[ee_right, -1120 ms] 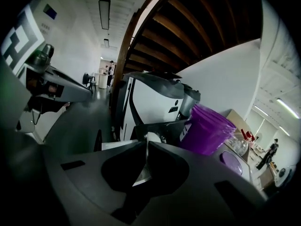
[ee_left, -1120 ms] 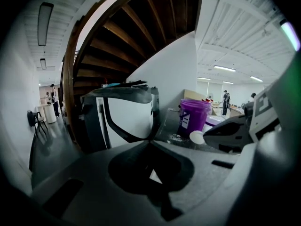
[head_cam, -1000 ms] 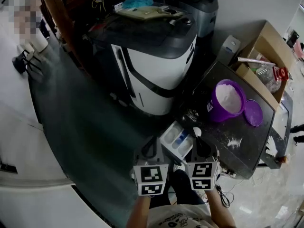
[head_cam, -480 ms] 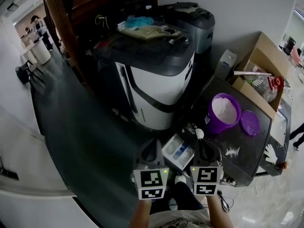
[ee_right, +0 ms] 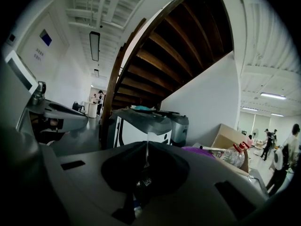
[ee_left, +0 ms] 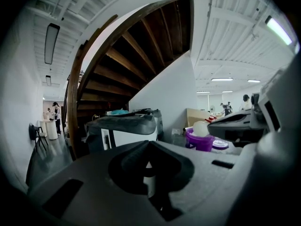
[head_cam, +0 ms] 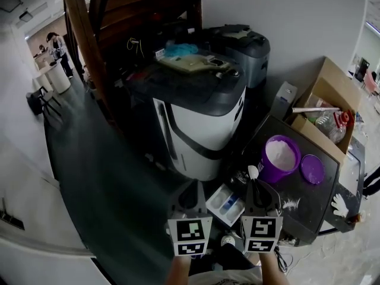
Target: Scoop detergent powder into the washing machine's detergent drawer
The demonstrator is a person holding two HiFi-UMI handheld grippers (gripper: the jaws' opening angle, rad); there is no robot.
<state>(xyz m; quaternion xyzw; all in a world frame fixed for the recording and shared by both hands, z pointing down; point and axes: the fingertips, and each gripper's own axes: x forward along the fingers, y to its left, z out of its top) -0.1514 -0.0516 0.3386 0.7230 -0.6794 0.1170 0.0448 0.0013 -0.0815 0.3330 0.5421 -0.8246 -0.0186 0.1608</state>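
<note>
The white detergent drawer (head_cam: 227, 205) stands pulled out from the dark-topped washing machine (head_cam: 297, 209), just ahead of both grippers. A purple tub (head_cam: 280, 157) of white powder sits on the machine's top, its purple lid (head_cam: 312, 169) lying beside it. My right gripper (head_cam: 256, 187) is shut on a white scoop (head_cam: 253, 172), whose bowl points at the tub's near side; whether it holds powder I cannot tell. My left gripper (head_cam: 189, 190) hangs shut and empty, left of the drawer. In the right gripper view the scoop's handle (ee_right: 147, 153) shows edge-on between the jaws.
A white and black appliance (head_cam: 199, 129) with clutter on top stands beyond the drawer, with a grey machine (head_cam: 240, 43) behind it. An open cardboard box (head_cam: 323, 114) with a bottle is at the right. A wooden staircase (head_cam: 89, 46) rises at the left; people stand far off.
The view has tilted up. My right gripper has carried the scoop away from the drawer and closer to the purple tub. The left gripper has kept its place beside the drawer.
</note>
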